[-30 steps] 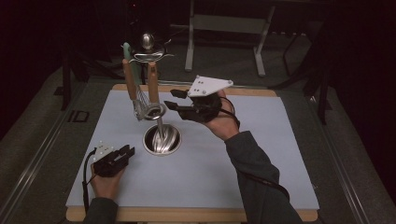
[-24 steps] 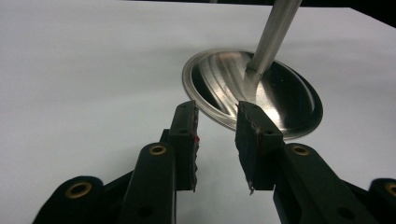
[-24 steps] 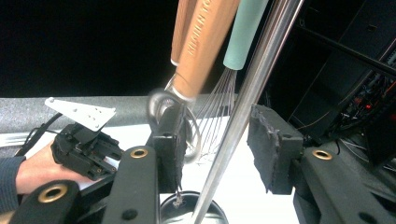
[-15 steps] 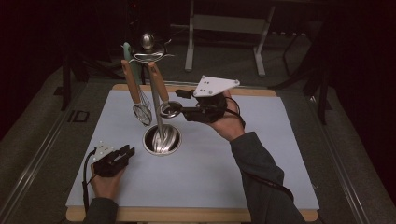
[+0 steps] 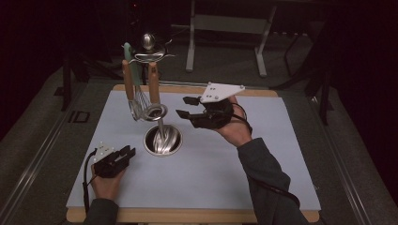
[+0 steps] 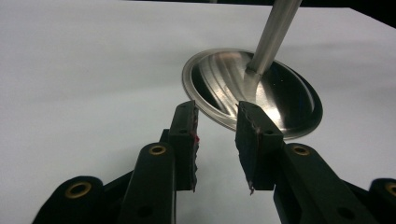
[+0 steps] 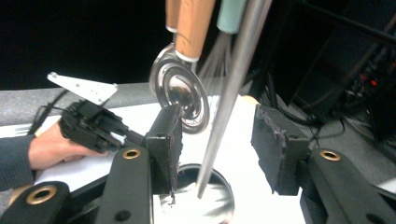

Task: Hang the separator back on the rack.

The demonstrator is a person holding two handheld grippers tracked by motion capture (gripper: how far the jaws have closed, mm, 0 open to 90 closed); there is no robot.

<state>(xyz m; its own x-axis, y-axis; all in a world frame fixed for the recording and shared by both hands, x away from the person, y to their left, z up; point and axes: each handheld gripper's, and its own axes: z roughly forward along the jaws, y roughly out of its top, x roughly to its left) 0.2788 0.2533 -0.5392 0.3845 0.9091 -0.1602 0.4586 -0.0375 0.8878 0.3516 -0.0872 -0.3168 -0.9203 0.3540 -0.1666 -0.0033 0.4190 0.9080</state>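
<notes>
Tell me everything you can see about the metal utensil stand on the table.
The utensil stand looks like polished steel: a round dished base on the pale mat, a slim upright pole and a knobbed top with hooks. Two wooden-handled tools, one a round strainer, and a green-handled whisk hang from it. The right gripper is open beside the pole, touching nothing.

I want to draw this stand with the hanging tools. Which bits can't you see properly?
- Hooks at the stand's top: high view, too small and dark.
- Whisk: right gripper view, half hidden behind the pole.
- Wooden handles: same view, cut off by the top edge.
- Round base: left gripper view, near rim hidden by the fingers.
</notes>
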